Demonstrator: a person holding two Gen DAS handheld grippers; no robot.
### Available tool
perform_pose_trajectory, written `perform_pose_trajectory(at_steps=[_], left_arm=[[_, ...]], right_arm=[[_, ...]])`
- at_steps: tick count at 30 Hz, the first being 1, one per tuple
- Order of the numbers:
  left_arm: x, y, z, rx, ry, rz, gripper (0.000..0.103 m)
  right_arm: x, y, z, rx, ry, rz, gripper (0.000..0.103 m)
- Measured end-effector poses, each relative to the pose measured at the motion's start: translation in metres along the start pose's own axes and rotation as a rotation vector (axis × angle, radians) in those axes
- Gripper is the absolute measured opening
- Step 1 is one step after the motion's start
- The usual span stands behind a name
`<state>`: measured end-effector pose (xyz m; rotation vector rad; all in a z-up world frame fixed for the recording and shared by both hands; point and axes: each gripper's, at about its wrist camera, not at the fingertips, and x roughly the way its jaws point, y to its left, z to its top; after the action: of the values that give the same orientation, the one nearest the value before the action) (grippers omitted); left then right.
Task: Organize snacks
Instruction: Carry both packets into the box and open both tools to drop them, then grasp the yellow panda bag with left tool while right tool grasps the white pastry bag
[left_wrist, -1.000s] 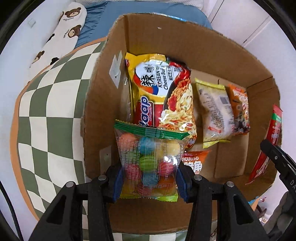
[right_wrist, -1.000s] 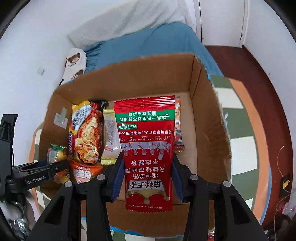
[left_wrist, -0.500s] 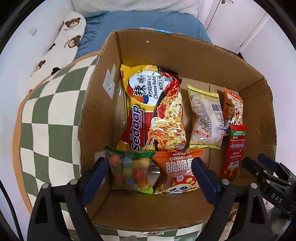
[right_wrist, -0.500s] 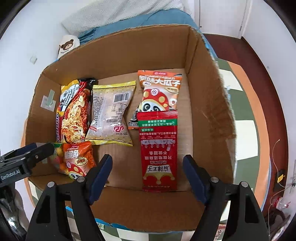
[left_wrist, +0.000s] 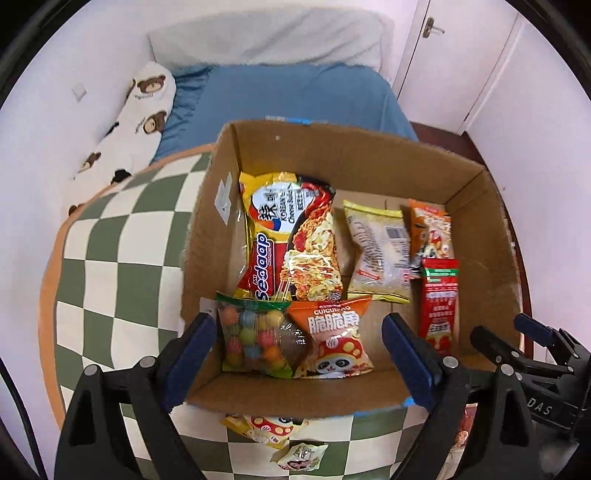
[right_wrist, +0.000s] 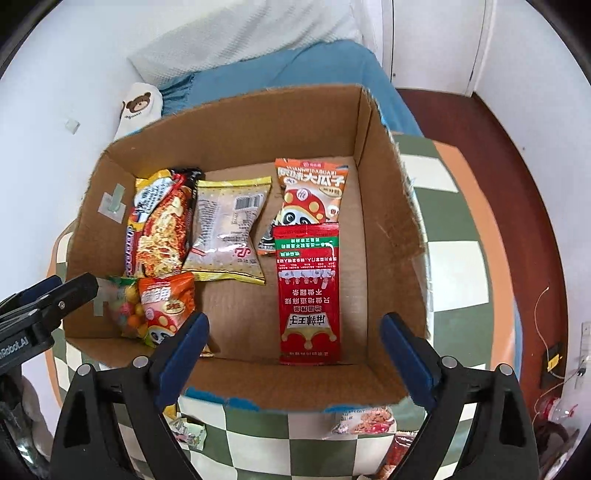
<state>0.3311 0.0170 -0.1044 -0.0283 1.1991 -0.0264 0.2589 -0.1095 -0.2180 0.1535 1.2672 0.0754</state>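
Observation:
A cardboard box (left_wrist: 369, 158) (right_wrist: 240, 122) stands on a green checkered cloth. Inside lie a clear bag of coloured balls (left_wrist: 253, 338) (right_wrist: 127, 310), an orange panda bag (left_wrist: 334, 338) (right_wrist: 168, 304), a noodle packet (left_wrist: 291, 236) (right_wrist: 160, 229), a pale yellow packet (left_wrist: 378, 253) (right_wrist: 229, 230), an orange seed packet (left_wrist: 430, 229) (right_wrist: 312, 194) and a red sachet (left_wrist: 439, 302) (right_wrist: 308, 291). My left gripper (left_wrist: 299, 358) is open and empty above the box's near-left corner. My right gripper (right_wrist: 295, 354) is open and empty above the near wall, just back from the red sachet.
More snack packets lie on the cloth in front of the box (left_wrist: 266, 432) (right_wrist: 364, 419). A blue bed (left_wrist: 288, 96) with a bear-print pillow (left_wrist: 129, 118) is behind the box. Dark wood floor (right_wrist: 517, 166) lies to the right.
Both grippers opened: the left let go of the ball bag, the right the red sachet, both now lying in the box. Both grippers have since pulled back and up.

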Motion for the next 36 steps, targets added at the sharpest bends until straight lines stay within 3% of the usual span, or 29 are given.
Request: perform_pose_trajectory(at_steps=[11,25,31,36], left_arm=[[-0.069,0.003,-0.034,0.014,-0.14,-0.014,0.092],[-0.121,0.012,-0.067,0.004,-0.226,-0.021,0.092],[-0.123,0.015,-0.08,0.002,-0.223,-0.017,0.092],[-0.092,0.023,-0.105,0.013,-0.127,0.016,0.092]], right_arm=[[-0.075,0.023,-0.03,-0.053,-0.157,-0.011,0.099],[-0.148,0.048,-0.068,-0.05,-0.293,0.013,0.1],[-0.153,0.048,-0.082,-0.018,-0.272,0.057,0.1],[-0.124,0.016,-0.105,0.085,-0.157,0.066,0.1]])
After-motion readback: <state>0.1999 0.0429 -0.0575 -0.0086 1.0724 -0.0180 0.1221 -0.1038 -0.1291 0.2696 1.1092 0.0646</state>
